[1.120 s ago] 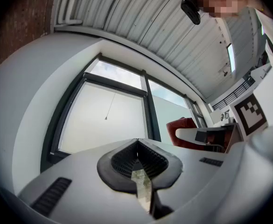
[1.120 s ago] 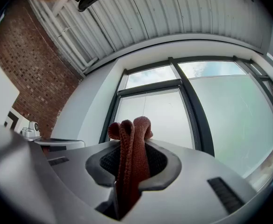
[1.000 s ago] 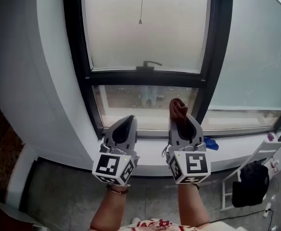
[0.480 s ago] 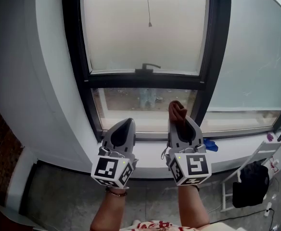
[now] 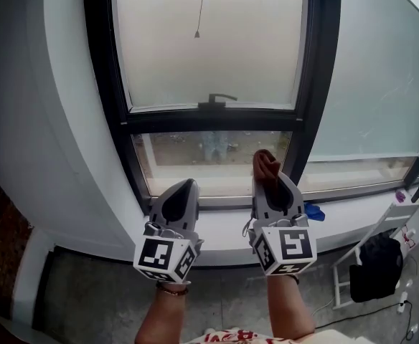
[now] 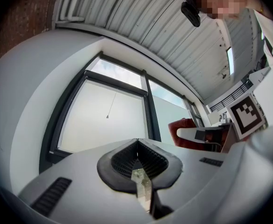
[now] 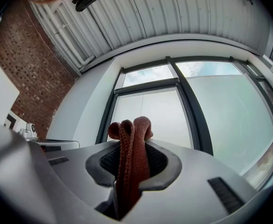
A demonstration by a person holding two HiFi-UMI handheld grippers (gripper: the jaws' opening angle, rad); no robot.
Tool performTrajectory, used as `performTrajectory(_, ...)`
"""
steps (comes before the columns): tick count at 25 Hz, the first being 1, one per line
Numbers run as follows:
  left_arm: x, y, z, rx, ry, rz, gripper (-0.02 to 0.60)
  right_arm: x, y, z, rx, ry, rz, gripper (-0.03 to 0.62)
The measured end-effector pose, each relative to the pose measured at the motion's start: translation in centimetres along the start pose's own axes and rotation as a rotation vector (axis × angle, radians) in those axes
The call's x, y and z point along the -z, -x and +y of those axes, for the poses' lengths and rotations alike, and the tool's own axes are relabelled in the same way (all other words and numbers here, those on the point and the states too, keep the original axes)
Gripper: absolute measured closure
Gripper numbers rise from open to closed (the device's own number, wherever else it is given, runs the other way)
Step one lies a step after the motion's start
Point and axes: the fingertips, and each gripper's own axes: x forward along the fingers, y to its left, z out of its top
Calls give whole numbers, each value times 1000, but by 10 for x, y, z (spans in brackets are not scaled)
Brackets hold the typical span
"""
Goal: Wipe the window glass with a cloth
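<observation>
On your far left the pale grey wall [image 5: 44, 120] curves down beside the black window frame [image 5: 102, 84]. Your left gripper [image 5: 185, 185] is held in front of the white sill [image 5: 224, 224], pointing at the bottom corner of the lower pane. Its jaws are pressed together with nothing between them, leaving only a thin slit lower down through which daylight shows.

Above both grippers is the frosted window glass [image 5: 209, 49], with a thin pull cord [image 5: 197, 31] hanging in front of it and a dark handle [image 5: 213, 100] on the crossbar. Below the crossbar sits a clearer lower pane [image 5: 195, 160].

Your right gripper [image 5: 268, 179] is level with the left one and near it. It is clamped on the reddish-brown knitted cloth [image 5: 265, 163], whose folds bunch up past the jaw tips. The cloth sits in front of the right end of the lower pane, and you cannot tell whether it touches the glass.

Further right, a small blue object [image 5: 314, 212] lies on the sill, and a black bag [image 5: 377, 267] rests against a white stand [image 5: 353, 260] on the floor.
</observation>
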Motion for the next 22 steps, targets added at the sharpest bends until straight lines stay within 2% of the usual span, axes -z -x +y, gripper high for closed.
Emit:
performTrajectory(6, 19, 0, 11, 30, 5, 16, 561, 16, 0, 3, 37, -8, 3, 502)
performTrajectory(13, 37, -24, 20, 49, 26, 21, 561, 26, -20, -18, 71, -3, 1, 502)
performTrajectory(17, 57, -55, 29, 51, 18, 25, 561, 44, -43, -38, 78, -17, -13, 502)
performTrajectory(22, 73, -122, 52, 38, -7, 8, 561, 70, -105, -68, 46, -19, -17, 502)
